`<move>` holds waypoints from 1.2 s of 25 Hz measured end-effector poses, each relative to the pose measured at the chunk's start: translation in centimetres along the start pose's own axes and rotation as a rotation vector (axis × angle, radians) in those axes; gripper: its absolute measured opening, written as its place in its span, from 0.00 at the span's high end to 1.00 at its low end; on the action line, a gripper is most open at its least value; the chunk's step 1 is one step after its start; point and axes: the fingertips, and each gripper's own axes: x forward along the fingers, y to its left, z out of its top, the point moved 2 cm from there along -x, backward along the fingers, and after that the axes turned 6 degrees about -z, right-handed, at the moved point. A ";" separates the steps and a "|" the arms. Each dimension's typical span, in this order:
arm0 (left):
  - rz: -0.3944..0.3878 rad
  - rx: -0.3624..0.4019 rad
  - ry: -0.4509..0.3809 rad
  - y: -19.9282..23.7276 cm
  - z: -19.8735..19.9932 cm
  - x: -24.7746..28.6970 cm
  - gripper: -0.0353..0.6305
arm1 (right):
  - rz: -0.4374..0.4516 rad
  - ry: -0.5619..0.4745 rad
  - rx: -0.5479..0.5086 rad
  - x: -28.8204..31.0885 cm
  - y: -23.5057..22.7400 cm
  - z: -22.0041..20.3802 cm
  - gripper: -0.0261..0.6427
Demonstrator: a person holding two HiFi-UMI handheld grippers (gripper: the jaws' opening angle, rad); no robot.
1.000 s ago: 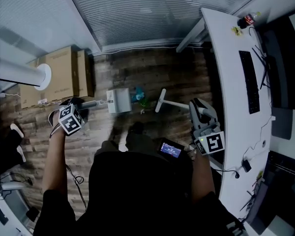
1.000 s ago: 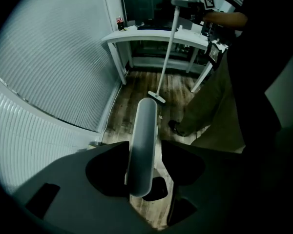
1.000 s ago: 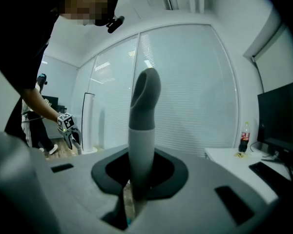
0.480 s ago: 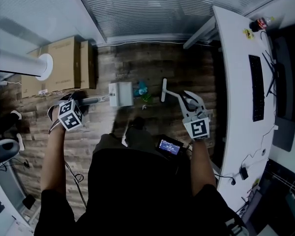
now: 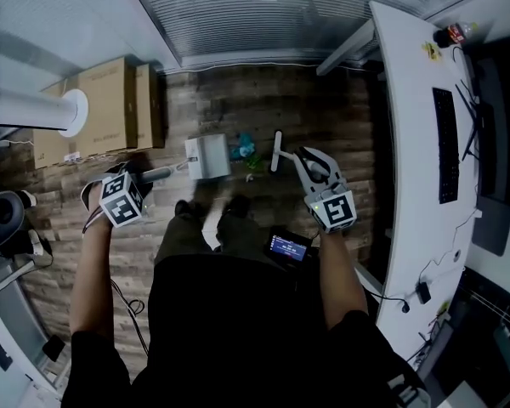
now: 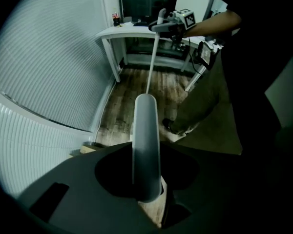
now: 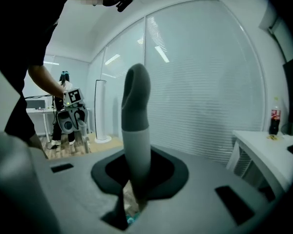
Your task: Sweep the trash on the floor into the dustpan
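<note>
Grey dustpan handle (image 6: 146,145) sat between your left gripper (image 5: 138,179) fingers as they closed on it; your right gripper (image 5: 309,163) fingers clamped the broom handle (image 7: 136,140).

To my left 2 brown cardboard boxes (image 5: 106,109) stand side by side, with a white round column (image 5: 34,113) just beside them. White slatted blinds (image 5: 263,15) run across ahead of me. On my right the white curved desk (image 5: 399,100) carries a black keyboard (image 5: 446,143) and, at its far end, a dark drinks bottle with a red label (image 7: 275,120). A small black device with a lit screen (image 5: 289,247) sits at my waist.
</note>
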 end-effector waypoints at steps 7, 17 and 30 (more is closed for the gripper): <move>-0.037 0.030 -0.094 -0.5 -0.6 0.5 0.82 | 0.044 0.042 0.070 0.5 4.3 -0.7 0.86; -0.079 0.037 -0.202 -0.7 -0.7 0.2 0.82 | -0.079 0.007 0.204 3.7 6.7 0.1 0.82; -0.113 0.025 -0.247 -1.0 -0.7 0.2 0.82 | -0.089 -0.052 0.201 12.4 10.5 3.4 0.82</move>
